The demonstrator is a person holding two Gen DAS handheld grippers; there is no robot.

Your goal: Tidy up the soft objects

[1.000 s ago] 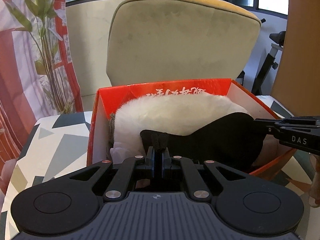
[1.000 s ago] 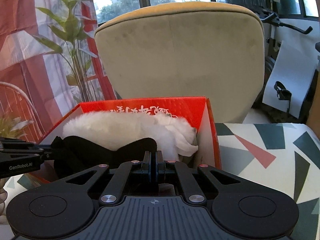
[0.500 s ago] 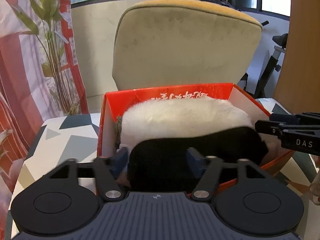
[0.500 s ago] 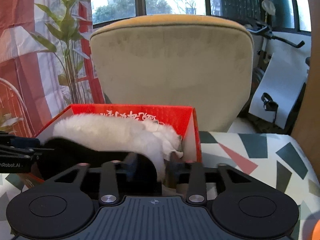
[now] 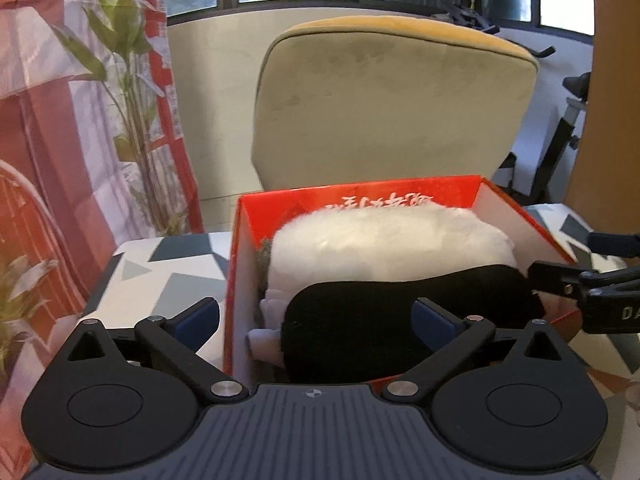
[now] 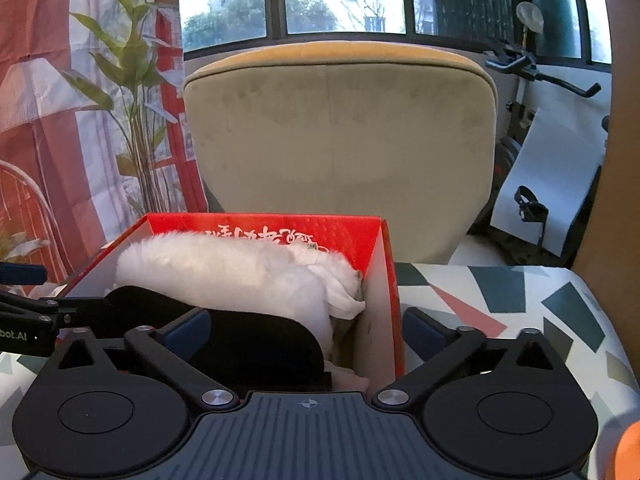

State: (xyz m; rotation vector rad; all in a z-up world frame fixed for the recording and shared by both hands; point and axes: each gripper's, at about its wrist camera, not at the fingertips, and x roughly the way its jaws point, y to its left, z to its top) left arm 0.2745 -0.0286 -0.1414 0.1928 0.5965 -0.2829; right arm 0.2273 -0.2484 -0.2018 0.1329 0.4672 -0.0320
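A red cardboard box (image 5: 240,264) stands on the patterned table; it also shows in the right wrist view (image 6: 388,280). Inside lie a white fluffy soft item (image 5: 384,240) (image 6: 224,272) and a black soft item (image 5: 400,320) (image 6: 248,344) in front of it. My left gripper (image 5: 316,316) is open and empty, its fingers straddling the box's left wall. My right gripper (image 6: 306,328) is open and empty, straddling the box's right wall. Each gripper's tip shows at the edge of the other's view.
A beige chair back (image 5: 392,112) stands close behind the box. A patterned tablecloth (image 6: 520,312) covers the table. A red and white curtain and a plant (image 5: 120,100) are at the left. An exercise bike (image 6: 536,76) stands at the right.
Both grippers opened and let go of the black item, which now lies in the box. Both pulled back and up from the box.
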